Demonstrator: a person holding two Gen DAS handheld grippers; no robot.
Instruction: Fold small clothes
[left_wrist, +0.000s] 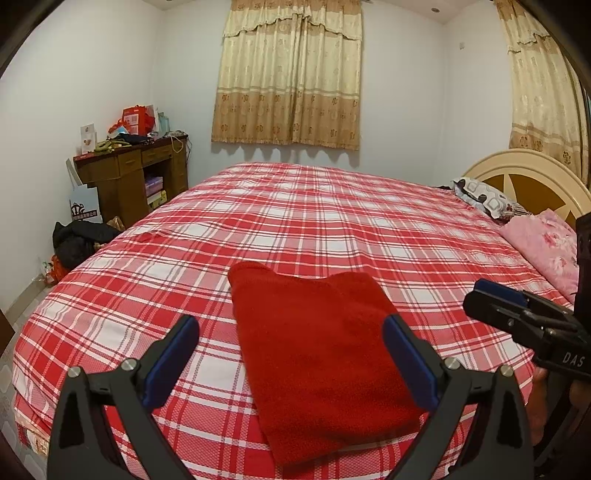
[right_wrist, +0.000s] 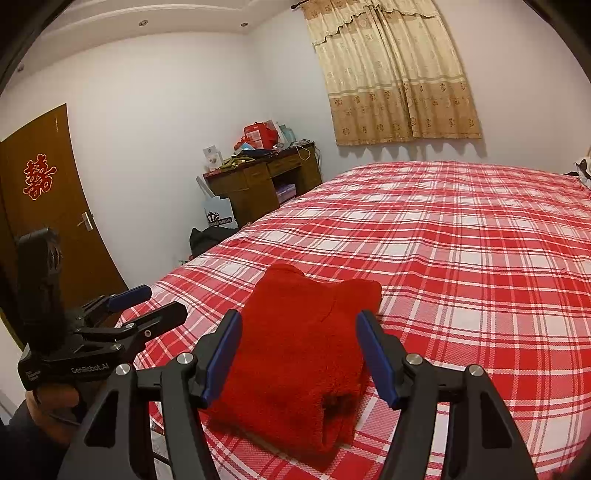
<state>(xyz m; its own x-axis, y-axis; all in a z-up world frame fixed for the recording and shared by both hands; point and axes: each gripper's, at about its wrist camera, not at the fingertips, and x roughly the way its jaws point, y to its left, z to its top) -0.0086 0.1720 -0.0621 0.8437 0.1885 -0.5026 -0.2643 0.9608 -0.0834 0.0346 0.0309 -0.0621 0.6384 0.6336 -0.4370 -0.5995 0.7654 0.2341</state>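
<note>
In the left wrist view, the left gripper (left_wrist: 291, 354) is hovering with jaws spread wide above the red garment (left_wrist: 317, 354), which is lying folded on the plaid bedsheet (left_wrist: 332, 221), likely because the fold looks finished.

In the right wrist view, the right gripper (right_wrist: 299, 354) is likewise hanging apart over the garment's near end, gripping nothing.

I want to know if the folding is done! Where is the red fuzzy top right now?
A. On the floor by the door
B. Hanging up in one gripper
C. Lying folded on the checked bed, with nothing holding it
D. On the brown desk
C: the red top lies folded on the checked bed, while the left gripper and right gripper are both open, above it, gripping nothing.
</note>
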